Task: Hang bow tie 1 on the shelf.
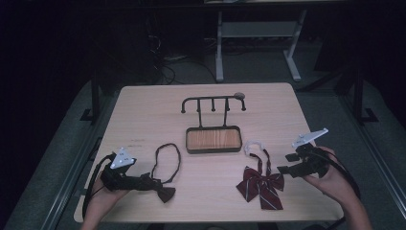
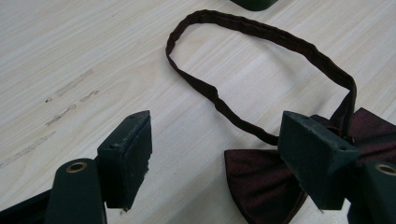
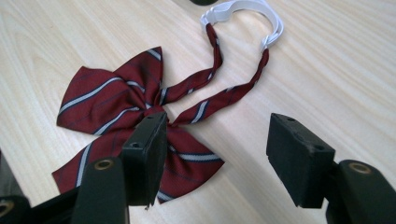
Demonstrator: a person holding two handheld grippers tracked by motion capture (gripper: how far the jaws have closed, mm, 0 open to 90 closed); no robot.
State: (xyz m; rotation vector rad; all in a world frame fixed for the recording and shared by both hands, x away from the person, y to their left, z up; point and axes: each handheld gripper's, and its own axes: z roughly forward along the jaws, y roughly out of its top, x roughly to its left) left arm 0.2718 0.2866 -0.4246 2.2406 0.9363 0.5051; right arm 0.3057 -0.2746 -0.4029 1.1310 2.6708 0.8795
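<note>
A plain dark maroon bow tie [image 1: 165, 192] [image 2: 261, 182] lies at the front left of the table, its neck strap [image 1: 167, 160] [image 2: 261, 39] in a loop. My left gripper [image 1: 152, 182] [image 2: 217, 161] is open just above it, the bow partly under one jaw. A red striped bow tie [image 1: 261, 186] [image 3: 126, 123] with a white elastic band [image 1: 253, 146] [image 3: 243, 11] lies front right. My right gripper [image 1: 286, 163] [image 3: 219, 158] is open beside it, jaws apart and nothing between them.
A black rack [image 1: 213, 103] with several hooks stands on a wood-lined tray [image 1: 213, 139] at the table's middle. The pale wooden table [image 1: 143, 115] has bare room at the left and back. Beyond it are a dark floor and desk legs [image 1: 219, 48].
</note>
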